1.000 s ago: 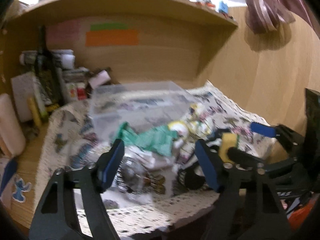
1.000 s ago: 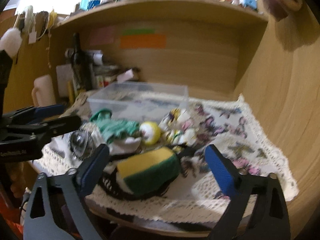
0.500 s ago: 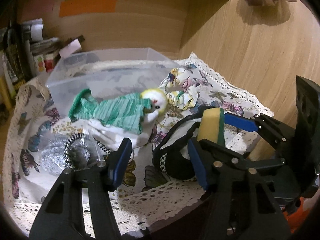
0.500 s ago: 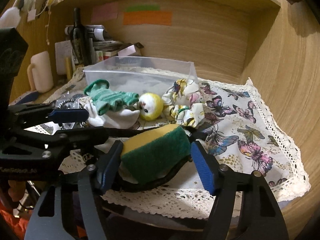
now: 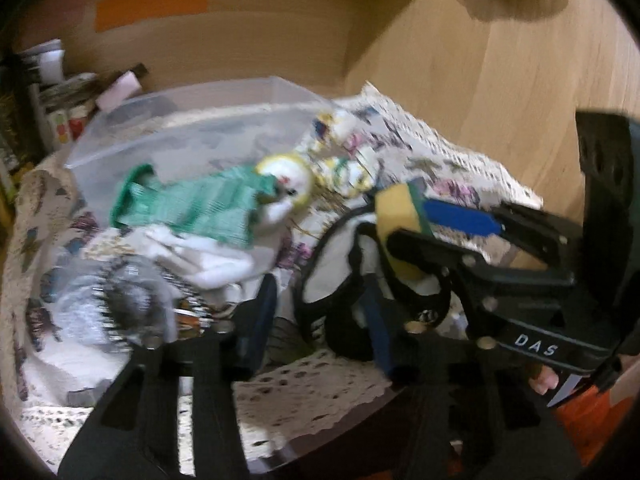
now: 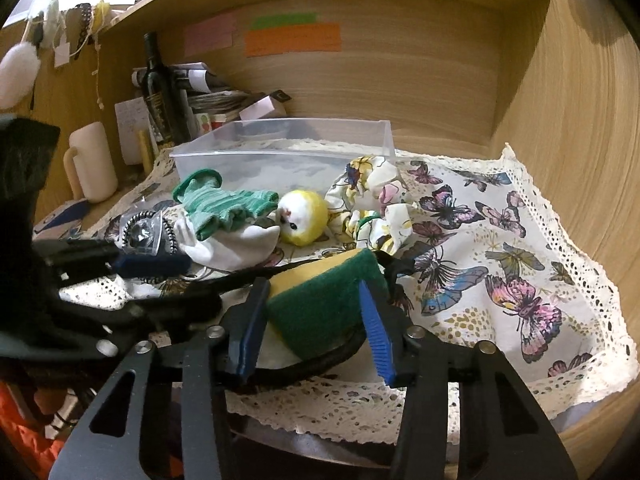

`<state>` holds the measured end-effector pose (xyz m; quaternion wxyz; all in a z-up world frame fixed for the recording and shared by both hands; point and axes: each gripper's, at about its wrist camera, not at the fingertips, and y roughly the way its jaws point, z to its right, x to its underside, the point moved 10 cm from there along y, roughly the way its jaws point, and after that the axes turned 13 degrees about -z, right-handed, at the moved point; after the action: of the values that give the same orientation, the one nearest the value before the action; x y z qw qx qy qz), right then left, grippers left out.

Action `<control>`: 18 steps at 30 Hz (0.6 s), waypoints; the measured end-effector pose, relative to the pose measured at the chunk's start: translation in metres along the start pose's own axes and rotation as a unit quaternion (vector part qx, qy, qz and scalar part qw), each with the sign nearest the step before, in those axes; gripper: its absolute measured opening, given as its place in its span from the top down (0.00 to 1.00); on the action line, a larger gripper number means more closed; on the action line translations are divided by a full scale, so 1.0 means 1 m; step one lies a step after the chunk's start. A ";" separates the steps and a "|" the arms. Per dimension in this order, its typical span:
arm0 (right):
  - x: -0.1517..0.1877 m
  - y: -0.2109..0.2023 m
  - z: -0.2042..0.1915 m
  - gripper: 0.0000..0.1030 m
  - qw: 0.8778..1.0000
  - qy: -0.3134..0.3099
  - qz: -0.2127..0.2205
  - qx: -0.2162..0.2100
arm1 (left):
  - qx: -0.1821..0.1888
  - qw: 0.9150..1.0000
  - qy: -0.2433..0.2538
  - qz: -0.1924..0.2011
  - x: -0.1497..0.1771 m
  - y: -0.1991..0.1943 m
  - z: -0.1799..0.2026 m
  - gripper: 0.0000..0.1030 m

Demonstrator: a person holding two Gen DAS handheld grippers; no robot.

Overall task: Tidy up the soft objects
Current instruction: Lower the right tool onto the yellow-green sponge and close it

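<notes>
**Right tongs clamped on the sponge at the tabletop's near edge**

Nearest, the right tongs [image 6: 316, 320] grip the yellow-and-green sponge [image 6: 320, 300] between their blue pads, clamped on its two sides, over a black-trimmed white pouch [image 6: 320, 364] at the front of the butterfly cloth [image 6: 500, 264]. To their left, the left tongs [image 5: 320, 320] stand apart with nothing between them, low over the cloth by the pouch. Just behind lie a white sock [image 6: 236, 248], a green striped sock [image 6: 224, 204], a yellow-and-white plush ball [image 6: 300, 216] and a floral scrunchie [image 6: 372, 204], close together. Farther back sits the clear plastic bin [image 6: 288, 152], then a dark bottle [image 6: 160, 92] against the wooden wall.
</notes>
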<state>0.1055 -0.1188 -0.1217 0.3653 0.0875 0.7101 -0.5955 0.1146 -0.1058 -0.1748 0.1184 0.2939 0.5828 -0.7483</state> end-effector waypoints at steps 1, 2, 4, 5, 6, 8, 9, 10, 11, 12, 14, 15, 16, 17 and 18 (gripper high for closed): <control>0.000 0.000 0.000 0.59 1.000 0.002 -0.001 -0.001 | 0.002 1.000 0.001 -0.006 0.001 0.005 0.001 0.68; 0.000 0.001 0.001 0.60 1.000 0.004 -0.001 -0.001 | -0.001 1.000 0.001 -0.006 0.000 0.009 0.000 0.68; 0.000 0.001 0.004 0.64 1.000 0.009 -0.001 -0.001 | -0.001 1.000 0.002 -0.005 0.000 0.012 -0.001 0.68; -0.001 0.001 0.005 0.65 1.000 0.013 0.000 -0.003 | 0.001 1.000 0.001 -0.004 -0.001 0.013 -0.002 0.69; -0.001 0.000 0.006 0.68 1.000 0.015 0.000 -0.005 | 0.002 1.000 0.000 -0.003 -0.001 0.014 -0.003 0.70; -0.002 -0.001 0.009 0.72 1.000 0.020 0.003 -0.007 | 0.005 1.000 -0.004 -0.003 -0.002 0.016 -0.005 0.73; -0.003 -0.002 0.010 0.74 1.000 0.022 0.004 -0.010 | 0.005 1.000 -0.005 -0.002 -0.002 0.017 -0.006 0.74; -0.005 -0.004 0.011 0.74 1.000 0.026 0.007 -0.010 | 0.004 1.000 -0.004 -0.003 -0.003 0.018 -0.006 0.76; -0.006 -0.006 0.013 0.74 0.999 0.030 0.011 -0.008 | 0.002 1.000 -0.004 -0.003 -0.004 0.017 -0.007 0.78; -0.007 -0.008 0.015 0.74 0.999 0.033 0.014 -0.008 | 0.001 1.000 -0.004 -0.003 -0.006 0.017 -0.008 0.79; -0.008 -0.009 0.019 0.74 0.999 0.040 0.015 -0.009 | -0.008 1.000 -0.002 0.001 -0.010 0.016 -0.009 0.81; -0.008 -0.009 0.022 0.74 0.999 0.043 0.014 -0.007 | -0.012 1.000 -0.003 0.003 -0.013 0.016 -0.011 0.82; -0.008 -0.009 0.024 0.74 0.999 0.046 0.013 -0.006 | -0.013 1.000 -0.004 0.004 -0.015 0.016 -0.013 0.83; -0.007 -0.008 0.025 0.72 0.999 0.049 0.011 -0.007 | -0.017 1.000 -0.008 0.005 -0.018 0.017 -0.015 0.84; -0.006 -0.007 0.026 0.65 0.999 0.052 0.008 -0.009 | -0.019 1.000 -0.010 0.005 -0.020 0.019 -0.018 0.84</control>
<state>0.1163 -0.1428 -0.1130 0.3336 0.1201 0.7328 -0.5807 0.1458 -0.0979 -0.1812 0.1332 0.2871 0.5946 -0.7391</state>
